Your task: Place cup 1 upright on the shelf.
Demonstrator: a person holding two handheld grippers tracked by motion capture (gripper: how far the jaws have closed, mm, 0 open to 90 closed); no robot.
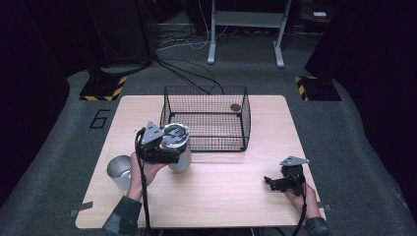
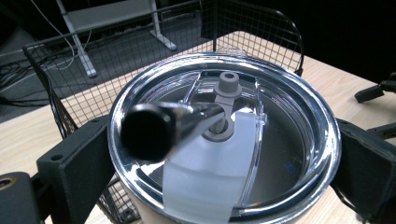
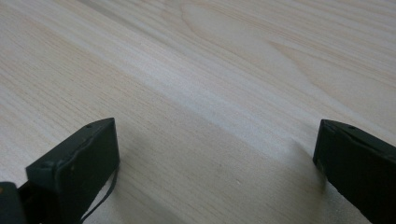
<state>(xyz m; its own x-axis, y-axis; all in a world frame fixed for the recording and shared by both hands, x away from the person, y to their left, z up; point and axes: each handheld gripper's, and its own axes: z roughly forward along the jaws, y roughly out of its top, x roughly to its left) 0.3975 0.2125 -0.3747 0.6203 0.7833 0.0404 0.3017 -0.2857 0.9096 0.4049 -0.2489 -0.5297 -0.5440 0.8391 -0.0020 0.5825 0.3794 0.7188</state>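
Note:
A steel tumbler (image 1: 180, 147) with a clear lid (image 2: 261, 154) and a black-tipped metal straw (image 2: 154, 128) is at the front left corner of the wire basket (image 1: 206, 120). My left gripper (image 1: 173, 151) is shut on the tumbler, one black jaw on each side of its rim. I cannot tell whether the tumbler's base touches the table. My right gripper (image 1: 270, 183) hovers low over the bare wood near the table's front right, open (image 3: 215, 154), with nothing between its jaws.
A second, lidless steel cup (image 1: 119, 171) stands at the table's front left, beside the person's left hand. A small dark round thing (image 1: 235, 107) lies in the basket's back right. The wooden table (image 1: 226, 196) lies bare between the two grippers.

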